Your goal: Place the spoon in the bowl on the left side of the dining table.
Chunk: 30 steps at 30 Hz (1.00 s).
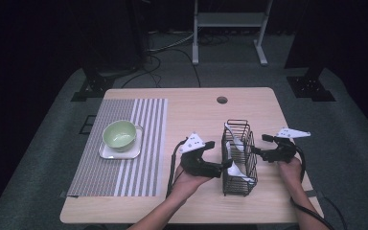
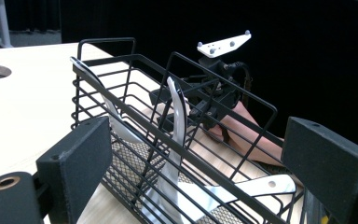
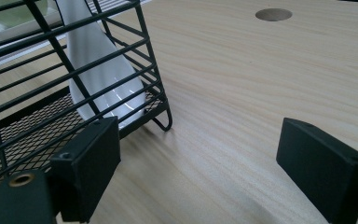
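On surface: wire basket (image 1: pixel 238 158) holding white spoons (image 2: pixel 177 140); both hand-held grippers (image 1: pixel 219 168) (image 1: pixel 258 151) agape, empty. Risk: jaws snagging wires, tipping basket.

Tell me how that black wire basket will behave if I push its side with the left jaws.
The wire basket looks tall and narrow on small feet, so a high push may tip it; a low push probably slides it over the smooth table. The white spoons lean loosely inside and will likely rattle or shift.

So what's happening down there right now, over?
Left gripper open at wire basket, near side. Right gripper open beside its far side, holding nothing. White spoons lying inside. Nothing in the way.
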Available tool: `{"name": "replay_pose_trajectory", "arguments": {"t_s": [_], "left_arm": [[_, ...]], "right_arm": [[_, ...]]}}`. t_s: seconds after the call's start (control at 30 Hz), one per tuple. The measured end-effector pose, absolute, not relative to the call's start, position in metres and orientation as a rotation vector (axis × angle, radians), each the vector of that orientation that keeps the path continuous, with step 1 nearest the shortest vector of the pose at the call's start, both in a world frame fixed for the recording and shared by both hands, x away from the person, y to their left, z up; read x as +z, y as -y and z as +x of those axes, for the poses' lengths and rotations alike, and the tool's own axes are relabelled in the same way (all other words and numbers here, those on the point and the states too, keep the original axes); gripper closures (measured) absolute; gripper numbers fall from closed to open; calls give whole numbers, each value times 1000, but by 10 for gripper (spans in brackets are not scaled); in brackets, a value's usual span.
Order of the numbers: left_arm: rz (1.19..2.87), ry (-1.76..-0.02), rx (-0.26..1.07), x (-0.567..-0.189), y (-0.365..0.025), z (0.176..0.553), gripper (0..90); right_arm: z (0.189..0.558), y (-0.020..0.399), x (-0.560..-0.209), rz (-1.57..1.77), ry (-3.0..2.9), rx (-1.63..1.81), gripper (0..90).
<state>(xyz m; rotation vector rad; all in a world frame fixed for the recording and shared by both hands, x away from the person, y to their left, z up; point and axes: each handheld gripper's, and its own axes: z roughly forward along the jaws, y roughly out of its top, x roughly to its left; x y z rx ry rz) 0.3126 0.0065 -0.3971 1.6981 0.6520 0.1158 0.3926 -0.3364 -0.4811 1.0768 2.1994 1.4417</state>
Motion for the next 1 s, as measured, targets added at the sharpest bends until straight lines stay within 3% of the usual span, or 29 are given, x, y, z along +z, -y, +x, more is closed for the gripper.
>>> {"name": "replay_pose_trajectory", "arguments": {"t_s": [0.47,1.0], "left_arm": [[1703,-660,93,-396,1,320,154],[1739,-654,164,-393,3,326,502]], "right_arm": [[393,337,-481,1077,-2200,1444,123],[392,336,-481,1072,-2200,1442,123]]}}
